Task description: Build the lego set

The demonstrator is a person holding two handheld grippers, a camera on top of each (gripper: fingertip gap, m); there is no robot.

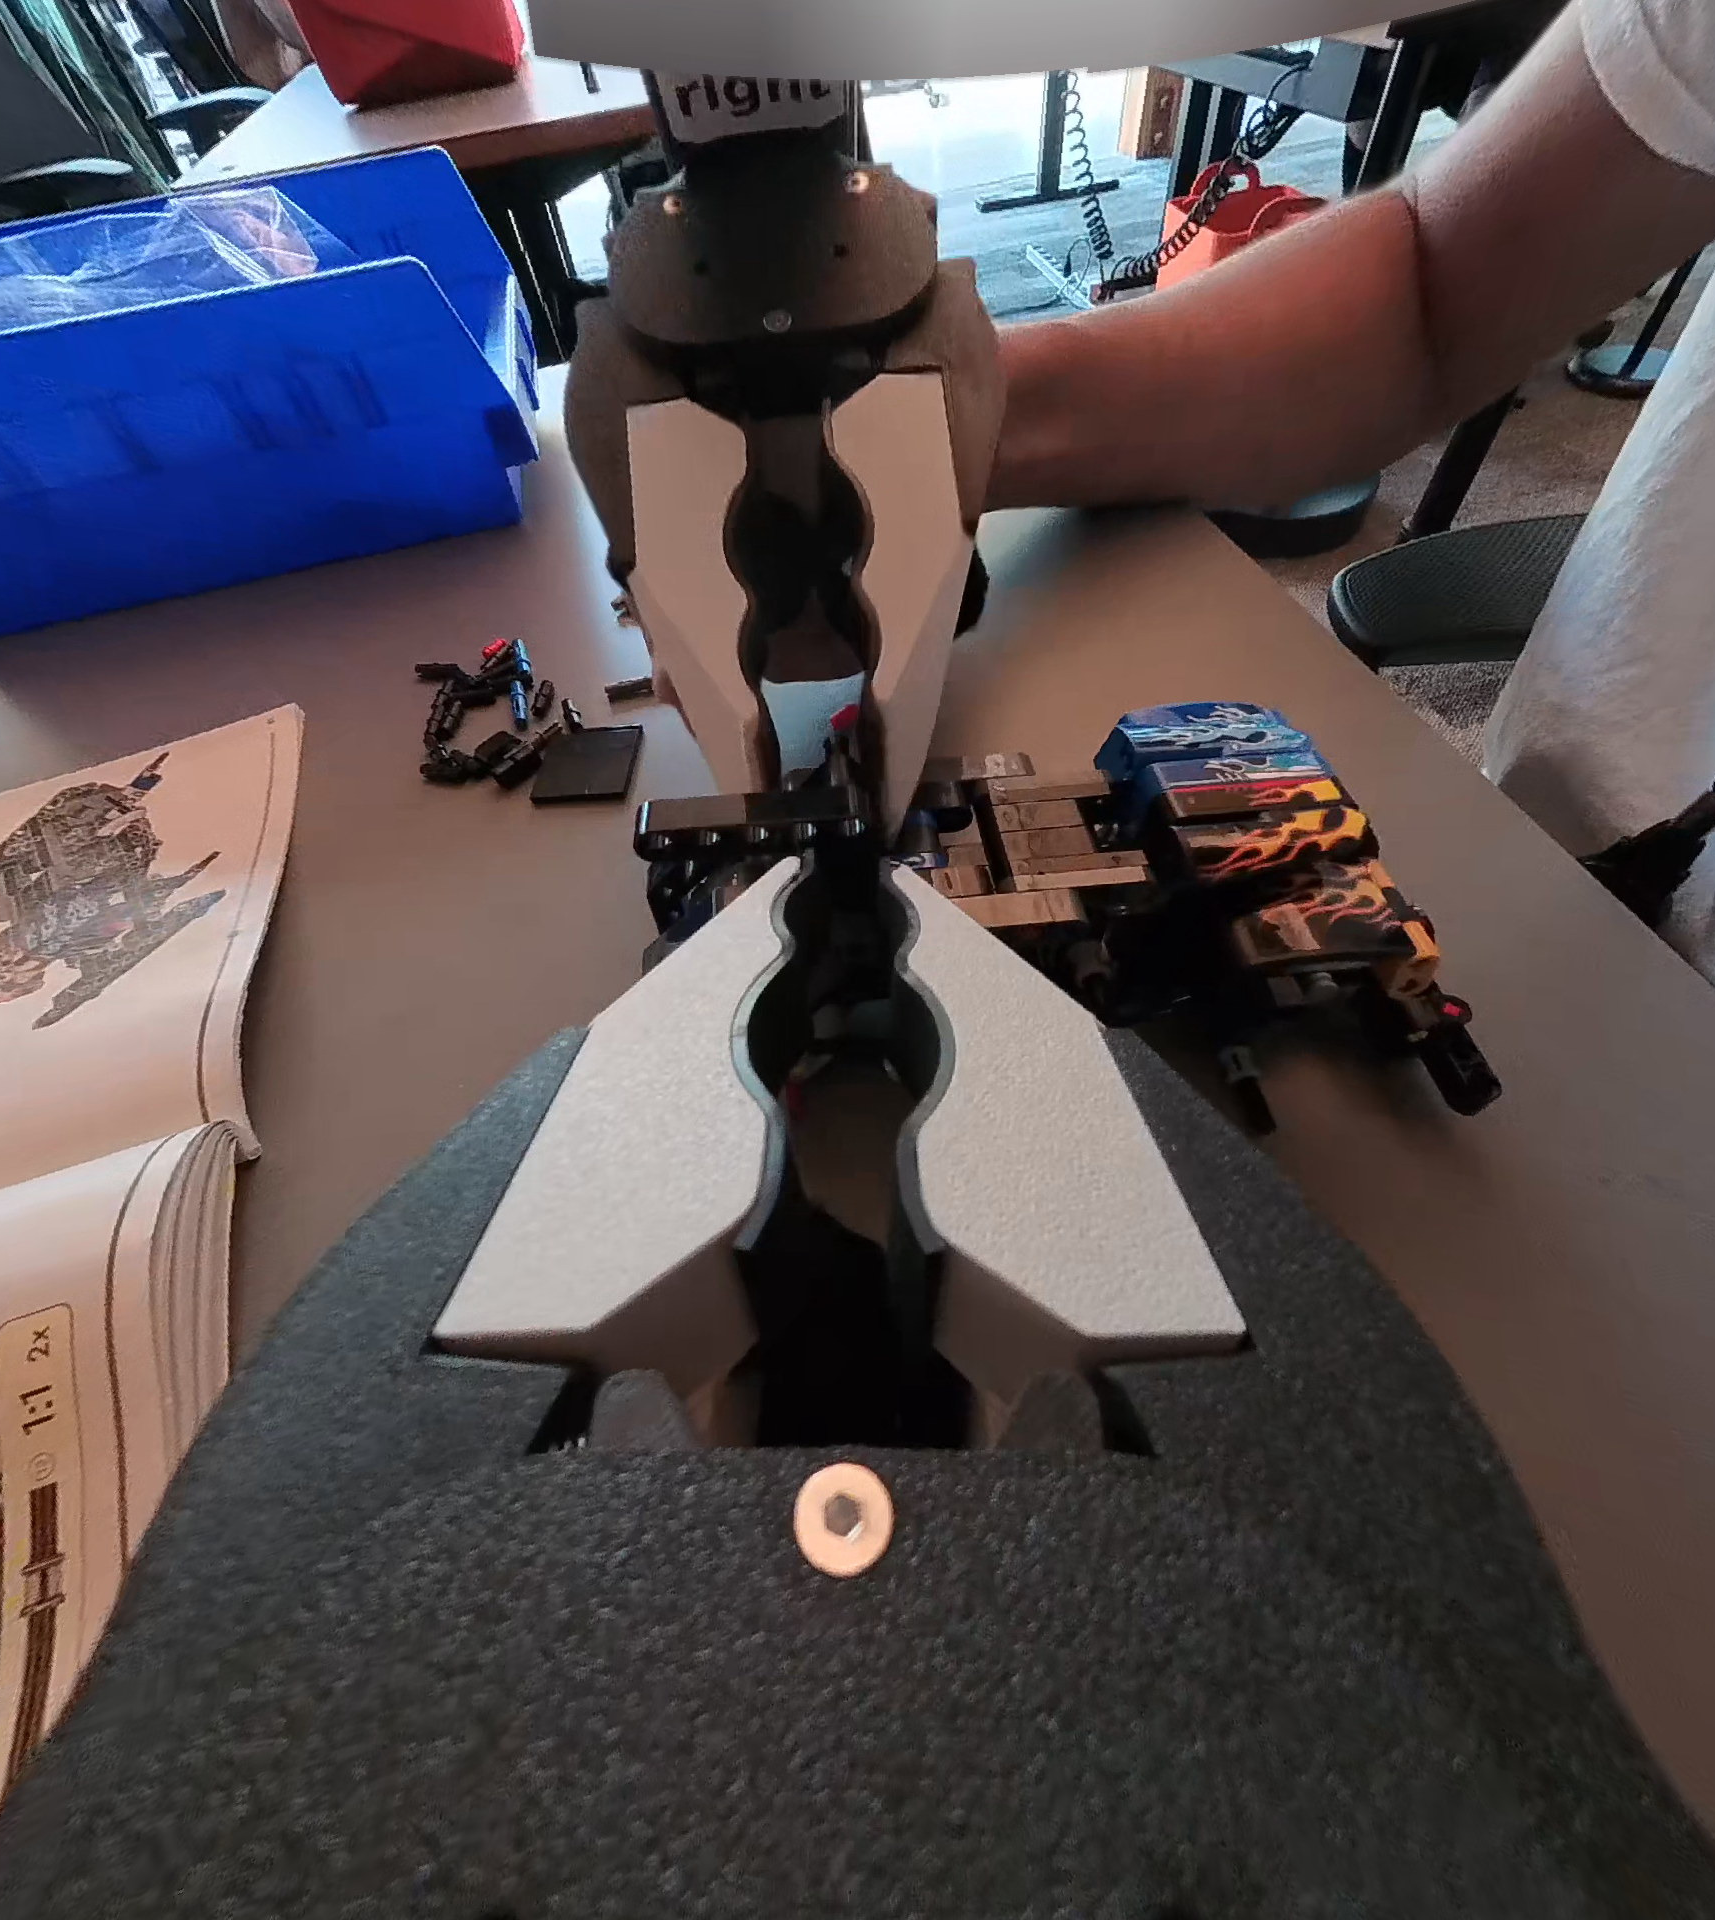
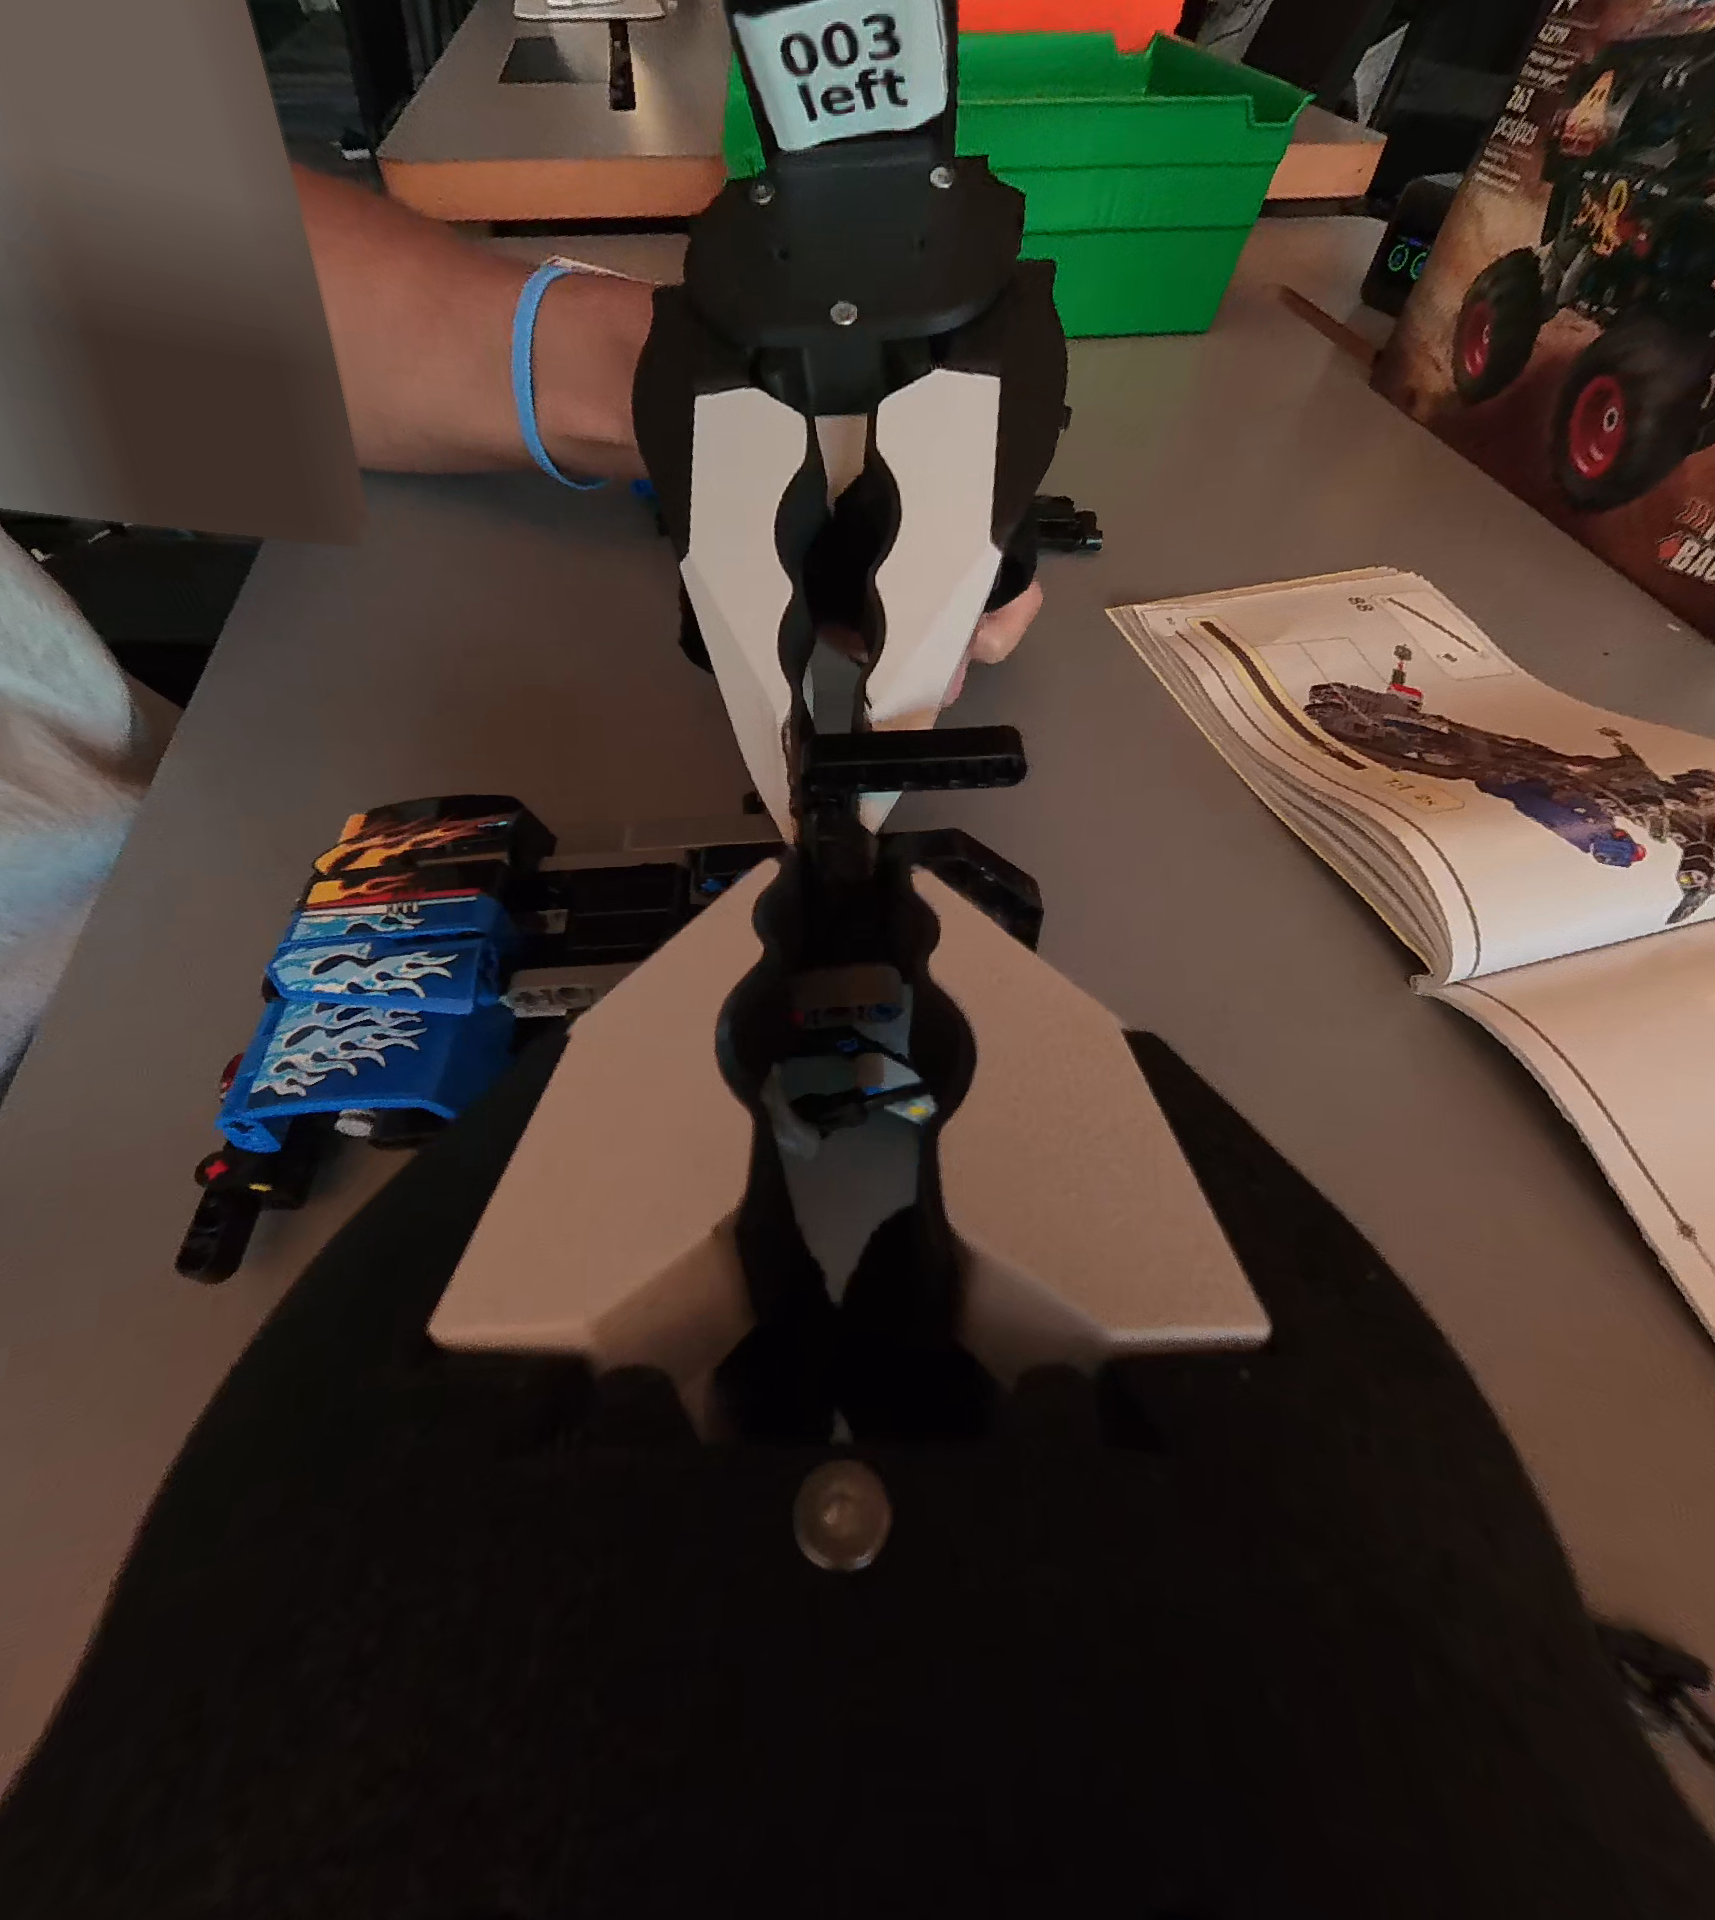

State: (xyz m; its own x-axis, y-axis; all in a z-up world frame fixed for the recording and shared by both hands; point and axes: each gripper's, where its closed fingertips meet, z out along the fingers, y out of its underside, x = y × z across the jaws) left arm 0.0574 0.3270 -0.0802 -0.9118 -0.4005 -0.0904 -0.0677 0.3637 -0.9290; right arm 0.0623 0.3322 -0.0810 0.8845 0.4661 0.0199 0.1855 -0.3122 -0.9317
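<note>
The half-built lego model point(image 1: 1196, 862), black with blue and orange flame panels, lies on the grey table; it also shows in the right wrist view point(image 2: 396, 977). My left gripper point(image 1: 842, 868) and right gripper point(image 1: 827, 790) meet tip to tip over its black end. The left gripper point(image 2: 832, 821) is shut on a black upright part of the model. The right gripper point(image 2: 842, 868) is shut on a black upright piece with a red tip point(image 1: 842, 717), joined to a black holed beam point(image 1: 728, 816) that sticks out sideways point(image 2: 936, 753). The exact contact is hidden by the fingers.
Loose small black, red and blue pins point(image 1: 489, 717) and a black flat tile point(image 1: 588, 764) lie behind the model. An open instruction booklet point(image 1: 105, 935) point(image 2: 1507, 810), a blue bin point(image 1: 209, 416), a green bin point(image 2: 1123, 177) and the set's box point(image 2: 1611, 312) ring the work area. A forearm point(image 1: 1248, 364) reaches in. The black flat tile point(image 1: 588, 764) is about equally far from each gripper, around 15 cm.
</note>
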